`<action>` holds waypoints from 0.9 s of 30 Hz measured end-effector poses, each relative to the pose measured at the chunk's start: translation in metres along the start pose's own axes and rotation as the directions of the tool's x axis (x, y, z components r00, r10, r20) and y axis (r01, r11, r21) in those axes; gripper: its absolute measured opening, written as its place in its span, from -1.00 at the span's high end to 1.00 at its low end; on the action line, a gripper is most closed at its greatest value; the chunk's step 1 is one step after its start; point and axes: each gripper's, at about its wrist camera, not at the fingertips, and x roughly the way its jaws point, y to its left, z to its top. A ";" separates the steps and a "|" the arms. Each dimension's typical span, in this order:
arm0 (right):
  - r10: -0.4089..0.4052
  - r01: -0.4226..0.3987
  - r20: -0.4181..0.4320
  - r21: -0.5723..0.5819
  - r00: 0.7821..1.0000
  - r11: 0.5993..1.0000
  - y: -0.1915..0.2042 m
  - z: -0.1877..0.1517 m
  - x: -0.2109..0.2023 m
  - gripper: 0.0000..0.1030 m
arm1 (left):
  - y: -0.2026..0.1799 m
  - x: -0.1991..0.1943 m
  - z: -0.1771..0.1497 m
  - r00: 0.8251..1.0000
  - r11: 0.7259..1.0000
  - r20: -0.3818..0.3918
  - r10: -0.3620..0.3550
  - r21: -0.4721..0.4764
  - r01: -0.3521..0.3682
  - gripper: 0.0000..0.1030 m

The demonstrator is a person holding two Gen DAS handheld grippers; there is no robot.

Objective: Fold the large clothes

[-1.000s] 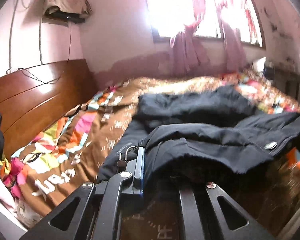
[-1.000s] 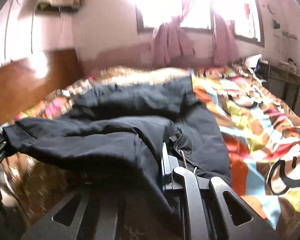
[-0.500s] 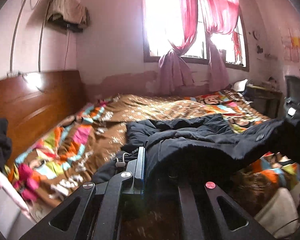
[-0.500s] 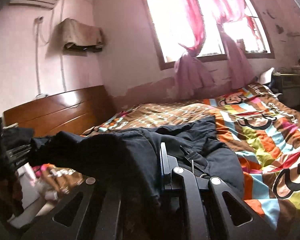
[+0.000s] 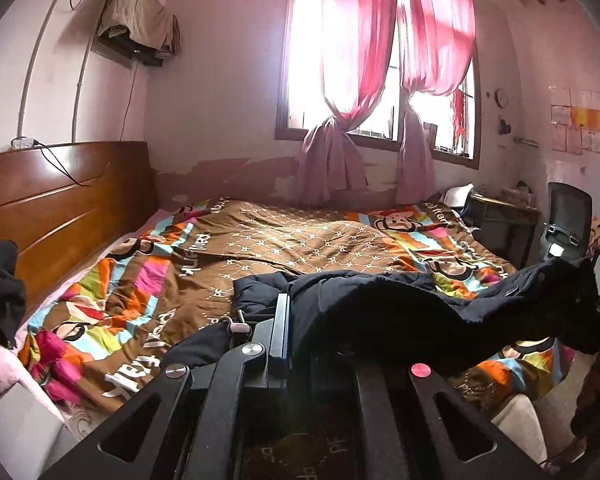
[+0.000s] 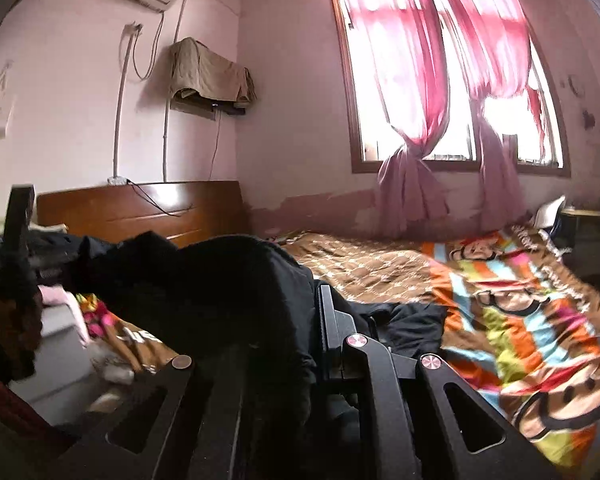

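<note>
Since 1.0 s ago: both grippers raised, dark garment (image 5: 400, 312) lifted clear of much of the bedspread (image 5: 300, 240).

Left gripper (image 5: 300, 332) is seen clamped shut on one end of the garment; right gripper (image 6: 300, 320) is likewise closed on the other end. Cloth is stretched between them in a sagging span above the near edge of the bedspread; a trailing part still lies on the bedspread just beyond the span. Step judged: lift-and-spread before the first fold. Next move is judged to call for even tension, the span carried forward over the bedspread and laid flat, with both grips held until the cloth is down.
</note>
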 end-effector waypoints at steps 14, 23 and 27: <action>-0.035 0.042 -0.088 0.069 0.995 0.997 -0.037 -0.010 0.055 0.83 | -0.021 0.059 0.006 0.996 0.993 -0.063 0.057 0.111 -0.050 0.87; 0.025 -0.021 -0.130 0.031 0.991 0.999 -0.044 -0.007 0.104 0.83 | -0.006 0.104 0.009 0.984 0.992 -0.139 0.108 0.085 -0.097 0.87; 0.007 -0.006 -0.140 0.004 0.990 1.000 -0.043 -0.002 0.119 0.83 | -0.005 0.125 0.019 0.982 0.989 -0.156 0.106 0.121 -0.088 0.87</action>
